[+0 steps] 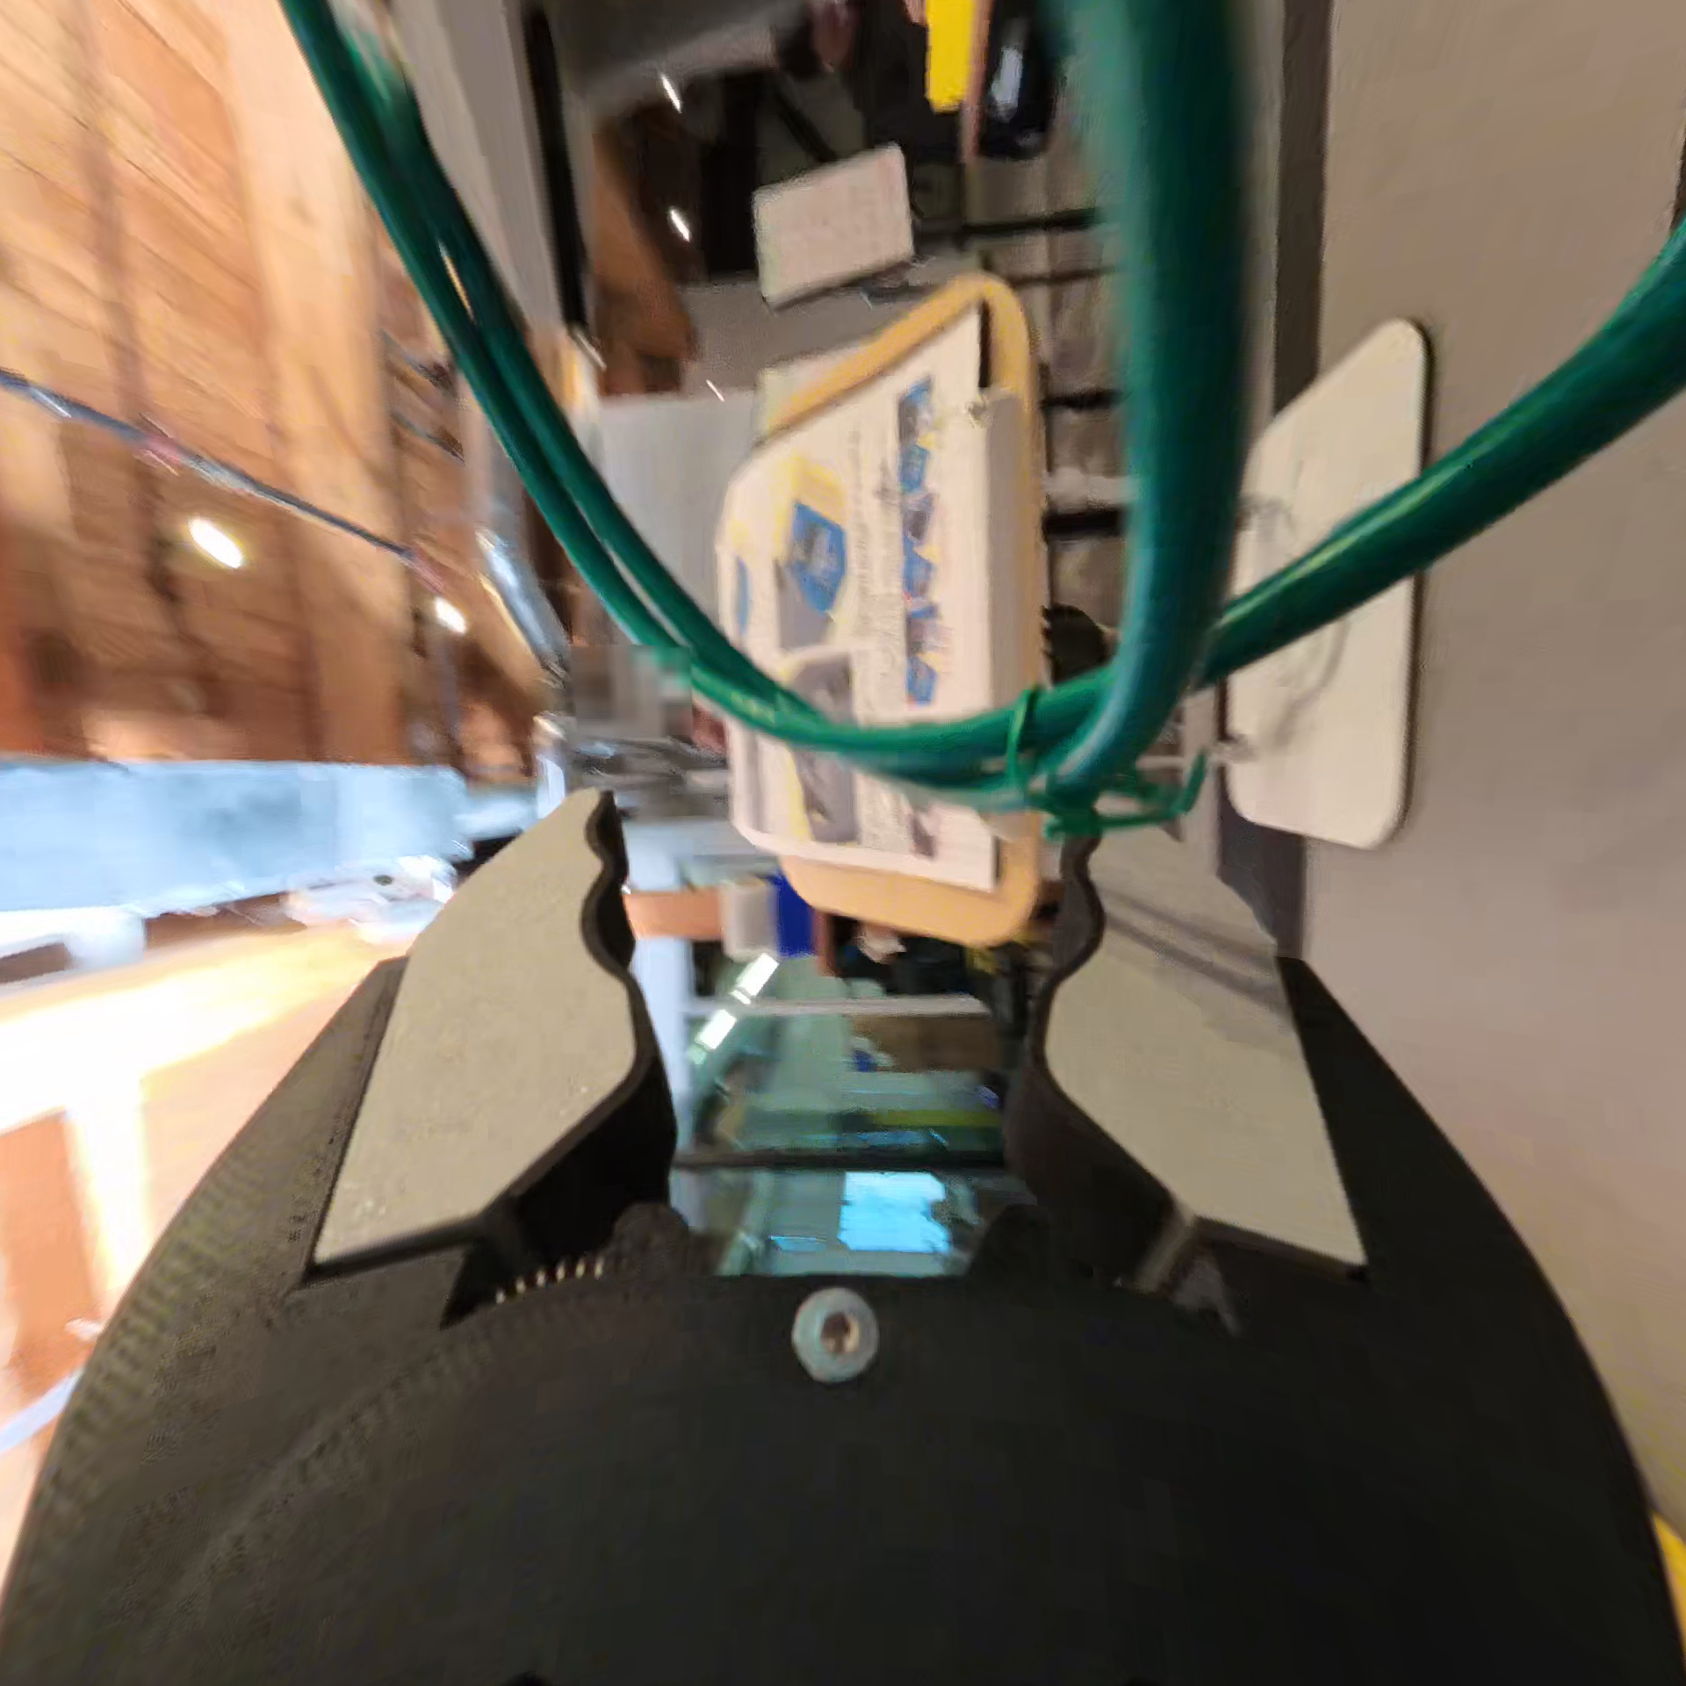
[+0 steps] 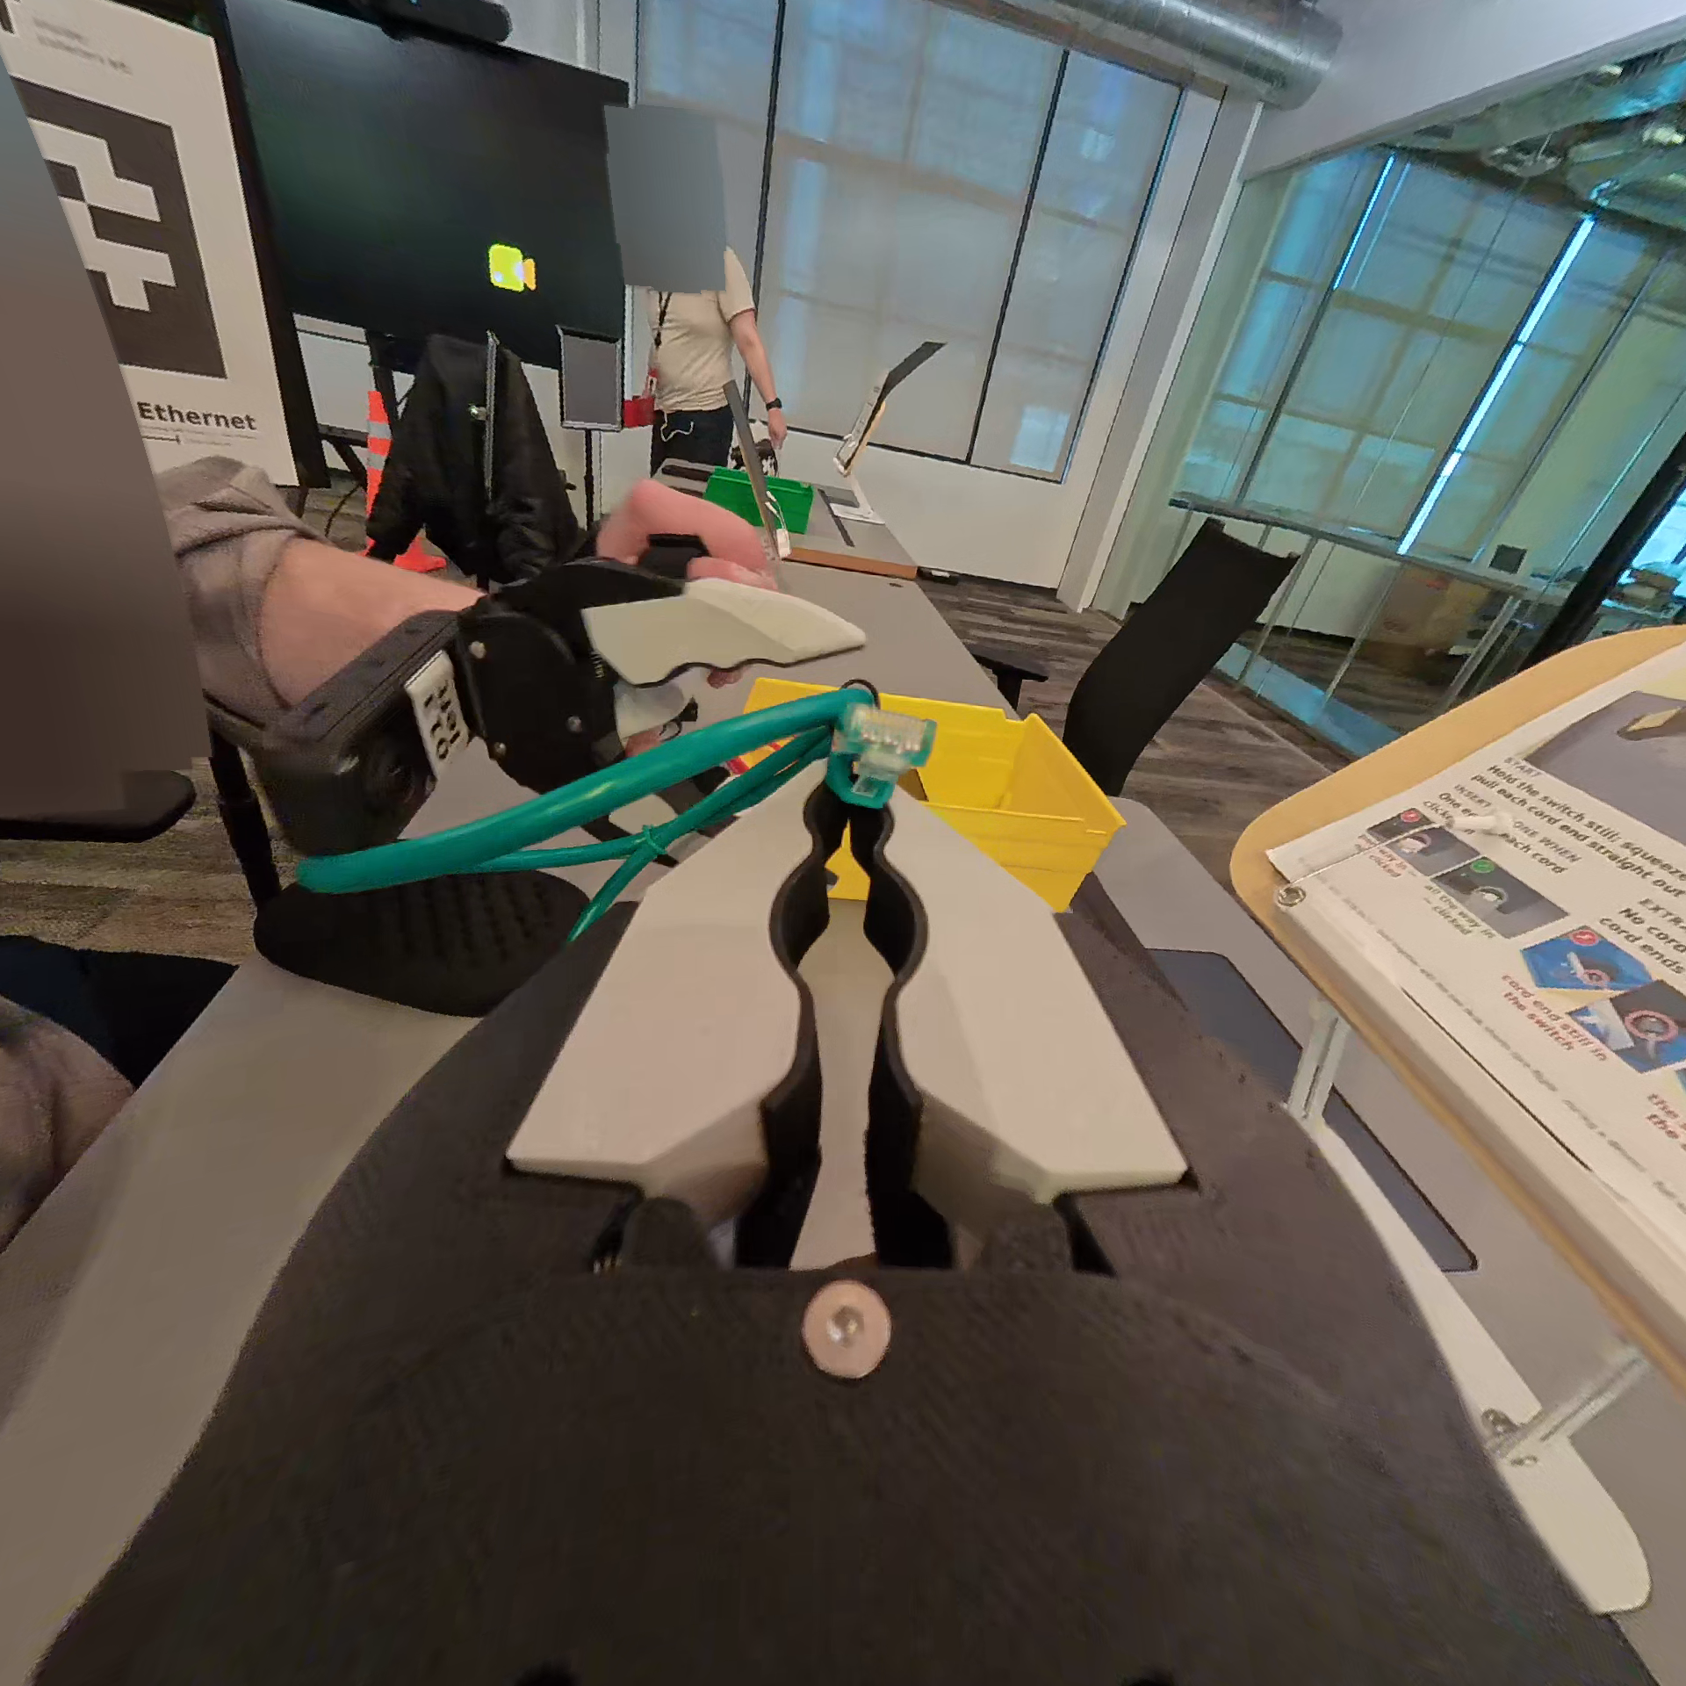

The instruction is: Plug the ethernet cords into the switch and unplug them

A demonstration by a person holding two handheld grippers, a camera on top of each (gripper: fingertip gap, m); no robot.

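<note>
We log the right gripper (image 2: 853, 807) with its jaws nearly together, pinching the green boot of the ethernet cord (image 2: 547, 812) just behind its clear plug (image 2: 883, 737), which points up and away from us. The cord loops back to the left, bound by a thin green tie (image 2: 650, 844).

The left gripper (image 1: 835, 821) stands wide apart with nothing between its fingers. In its own view, rolled on its side and motion-blurred, the green cord bundle (image 1: 912, 730) crosses just past the fingertips; we cannot tell whether it touches them. In the right wrist view the same gripper (image 2: 775, 629) floats above the table, held by a hand (image 2: 675, 538) in a grey sleeve.

Surface: a long grey table (image 2: 912, 620) with a yellow bin (image 2: 1004, 794) just beyond the plug. At right, a printed instruction sheet (image 2: 1505, 921) sits on a tilted, wood-edged stand.

Room: a dark screen (image 2: 411, 182) on a stand, a black-and-white marker poster (image 2: 137, 228), an orange cone (image 2: 379, 456), a black chair (image 2: 1177, 639), large shaded windows and glass partitions. A person (image 2: 698, 365) stands farther along the table near a green bin (image 2: 757, 497).

We see no switch in either view.
</note>
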